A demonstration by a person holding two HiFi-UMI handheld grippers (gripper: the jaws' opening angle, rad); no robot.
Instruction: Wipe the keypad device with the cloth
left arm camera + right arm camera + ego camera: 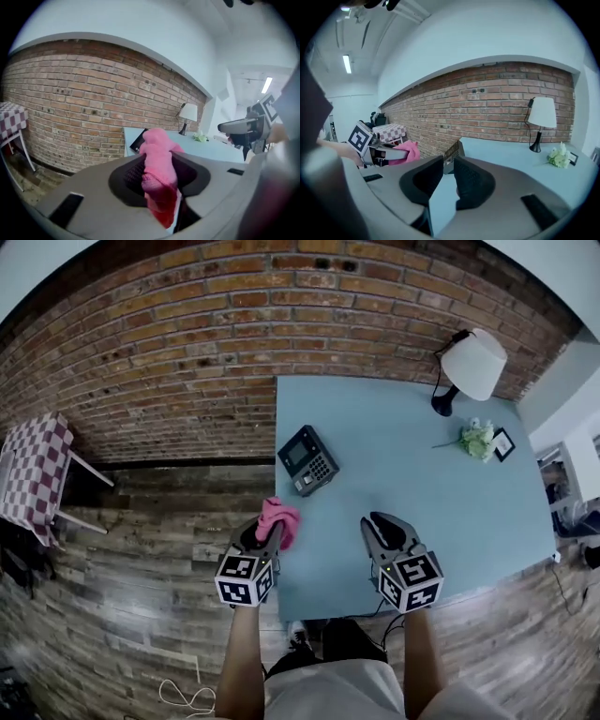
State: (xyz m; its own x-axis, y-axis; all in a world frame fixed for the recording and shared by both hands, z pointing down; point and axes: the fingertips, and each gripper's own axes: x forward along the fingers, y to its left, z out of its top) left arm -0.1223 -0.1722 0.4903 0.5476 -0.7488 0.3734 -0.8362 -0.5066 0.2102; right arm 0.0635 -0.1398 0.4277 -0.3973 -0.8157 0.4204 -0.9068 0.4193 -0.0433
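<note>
Pink cloth was seen clamped between the pads of the left gripper in the left gripper view, bunched up and hanging down in the gap. In the head view only a pink bundle at the tip was shown. In the right gripper view the jaws of the right gripper were held a little apart, with nothing grasped. The keypad device was shown whole only in the head view, lying near the left edge of the blue table, apart from the cloth; in both gripper views just its dark edge was visible. Only bare table top lay between cloth and device. A lamp, some flowers and a small frame were placed at the far right side, beside the brick wall.
</note>
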